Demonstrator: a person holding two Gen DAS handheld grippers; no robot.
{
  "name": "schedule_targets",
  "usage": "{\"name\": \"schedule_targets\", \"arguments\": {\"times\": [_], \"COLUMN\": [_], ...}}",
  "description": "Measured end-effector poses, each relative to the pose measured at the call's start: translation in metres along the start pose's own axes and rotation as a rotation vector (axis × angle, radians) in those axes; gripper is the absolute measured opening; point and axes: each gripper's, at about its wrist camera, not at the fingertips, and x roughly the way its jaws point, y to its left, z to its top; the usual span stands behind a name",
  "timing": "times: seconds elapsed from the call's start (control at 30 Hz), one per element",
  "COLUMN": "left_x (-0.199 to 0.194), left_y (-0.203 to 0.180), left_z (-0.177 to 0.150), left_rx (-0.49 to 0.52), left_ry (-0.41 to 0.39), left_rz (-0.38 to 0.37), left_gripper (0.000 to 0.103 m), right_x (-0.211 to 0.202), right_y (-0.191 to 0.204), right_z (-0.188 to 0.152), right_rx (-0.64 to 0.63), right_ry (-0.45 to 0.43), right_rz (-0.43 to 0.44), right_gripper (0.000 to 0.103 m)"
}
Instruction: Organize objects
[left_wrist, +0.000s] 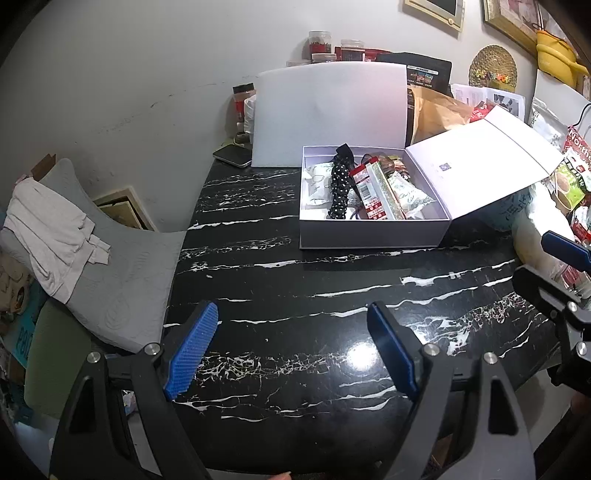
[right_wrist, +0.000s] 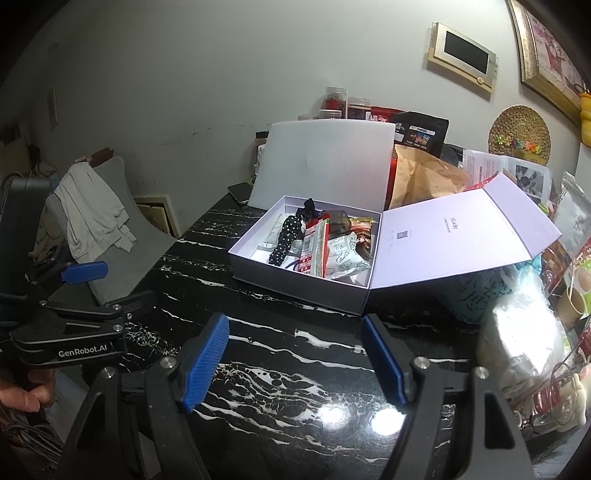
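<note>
A white box (left_wrist: 373, 236) (right_wrist: 295, 288) stands on the black marble table (left_wrist: 280, 280) (right_wrist: 280, 369), its hinged lid (left_wrist: 480, 162) (right_wrist: 461, 236) lying open to the right. Inside lie a black polka-dot fabric piece (left_wrist: 340, 184) (right_wrist: 286, 236), a red-and-white packet (left_wrist: 369, 192) (right_wrist: 312, 247) and white-green sachets (left_wrist: 410, 195) (right_wrist: 343, 258). My left gripper (left_wrist: 291, 314) hovers open over bare table, well short of the box. My right gripper (right_wrist: 294, 325) is open too, empty, just before the box's near corner. Each gripper's blue pad (left_wrist: 565, 251) (right_wrist: 85, 271) shows in the other's view.
A white foam board (left_wrist: 328, 110) leans behind the box, with a phone (left_wrist: 232, 155) to its left and jars behind. A brown paper bag (left_wrist: 436, 110) and piled packets and plastic bags (right_wrist: 524, 332) crowd the right. A grey cushion with white cloth (left_wrist: 55, 229) sits left of the table.
</note>
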Motion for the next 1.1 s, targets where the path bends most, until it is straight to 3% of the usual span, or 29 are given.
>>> {"name": "schedule_targets", "arguments": {"times": [1.1], "left_x": [0.0049], "left_y": [-0.0017], "left_z": [-0.0047], "left_rx": [0.022], "left_ry": [0.021], "left_rz": [-0.007], "left_gripper": [0.082], "right_x": [0.0061], "right_y": [0.0017], "right_z": [-0.0021], "right_rx": [-0.017], "right_ry": [0.016], "right_rz": [-0.003], "right_gripper": [0.074]}}
